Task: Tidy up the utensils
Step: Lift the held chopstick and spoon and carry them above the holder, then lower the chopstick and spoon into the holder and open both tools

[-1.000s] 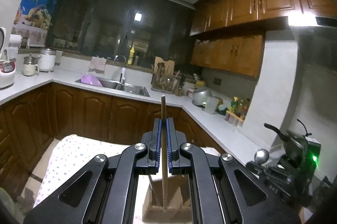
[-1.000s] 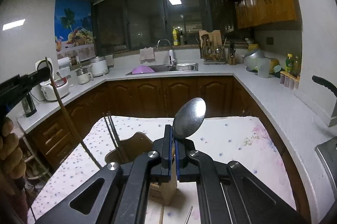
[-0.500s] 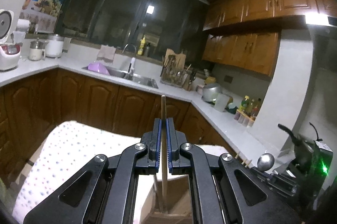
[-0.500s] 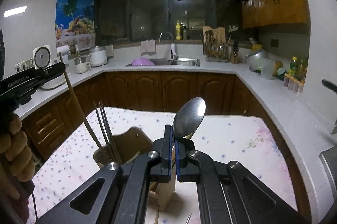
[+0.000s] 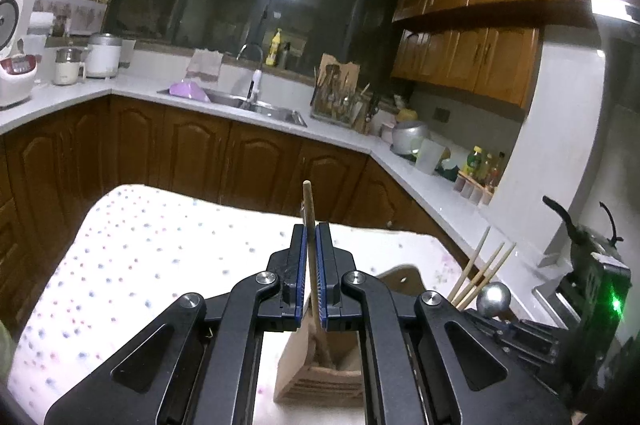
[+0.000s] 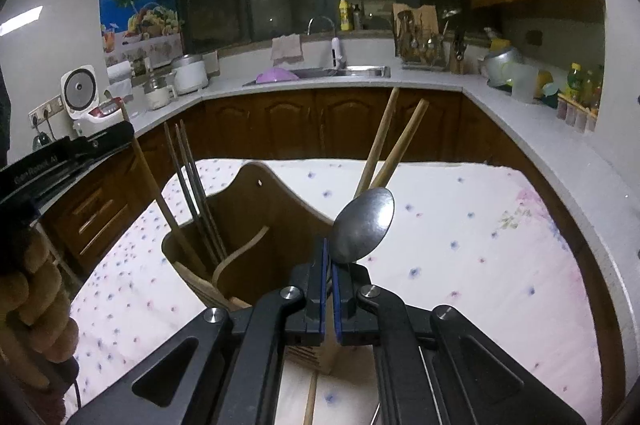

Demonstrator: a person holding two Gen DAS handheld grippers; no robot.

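My left gripper (image 5: 311,237) is shut on a wooden chopstick (image 5: 309,209) that stands nearly upright, its lower end inside the wooden utensil holder (image 5: 320,373). My right gripper (image 6: 329,257) is shut on a metal spoon (image 6: 364,225), bowl up, just above and beside the wooden utensil holder (image 6: 256,221). The holder holds several dark chopsticks (image 6: 192,177) on its left and two wooden chopsticks (image 6: 384,149) on its right. The left gripper (image 6: 68,149) shows at the left of the right wrist view with its chopstick (image 6: 152,181) reaching into the holder. The spoon (image 5: 495,299) also shows in the left wrist view.
The holder stands on a table with a dotted cloth (image 6: 460,225). A loose wooden chopstick (image 6: 310,401) lies on the cloth under my right gripper. Kitchen counters (image 5: 340,137) with a sink, cookers and bottles run behind the table.
Both grippers have come down and closer to the holder. The left chopstick's lower end has gone deeper into the holder. The spoon now hangs right over the holder's edge.
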